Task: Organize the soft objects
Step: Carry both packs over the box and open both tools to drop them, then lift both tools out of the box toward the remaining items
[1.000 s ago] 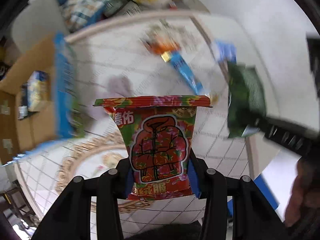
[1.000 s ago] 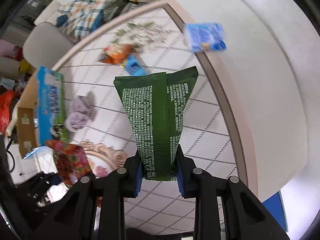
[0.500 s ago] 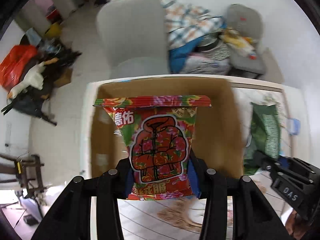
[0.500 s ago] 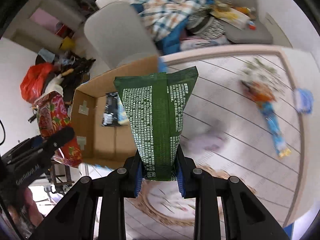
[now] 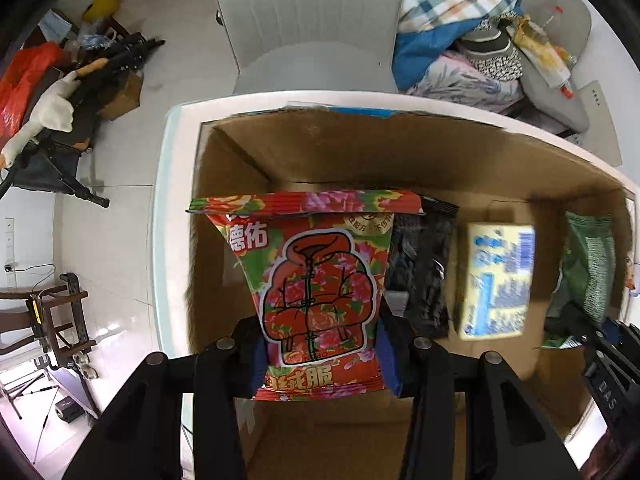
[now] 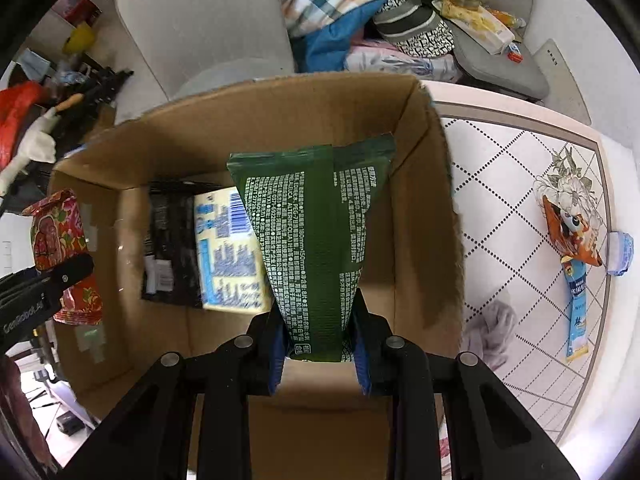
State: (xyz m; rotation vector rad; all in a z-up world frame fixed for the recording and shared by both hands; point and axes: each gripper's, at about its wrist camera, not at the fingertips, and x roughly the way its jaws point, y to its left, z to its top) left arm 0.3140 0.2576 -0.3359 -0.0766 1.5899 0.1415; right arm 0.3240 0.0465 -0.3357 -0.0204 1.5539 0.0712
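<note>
My left gripper (image 5: 322, 354) is shut on a red floral packet (image 5: 316, 288) and holds it over the left part of an open cardboard box (image 5: 360, 148). My right gripper (image 6: 318, 350) is shut on a green packet (image 6: 316, 240) over the right part of the same box (image 6: 440, 184). A black packet (image 5: 424, 268) and a yellow-and-blue packet (image 5: 498, 276) lie on the box floor. The green packet (image 5: 590, 264) also shows in the left wrist view, the red packet (image 6: 60, 240) in the right wrist view.
On the tiled table right of the box lie a grey cloth (image 6: 490, 328), an orange packet (image 6: 572, 232), a long blue packet (image 6: 576, 312) and a small blue packet (image 6: 620, 252). Behind the table stand a grey chair (image 6: 192, 24) and a chair heaped with clothes (image 6: 360, 4).
Both grippers have swung from over the table to above the open box, each still holding its packet. The box floor with the black and yellow packets has come into view.
</note>
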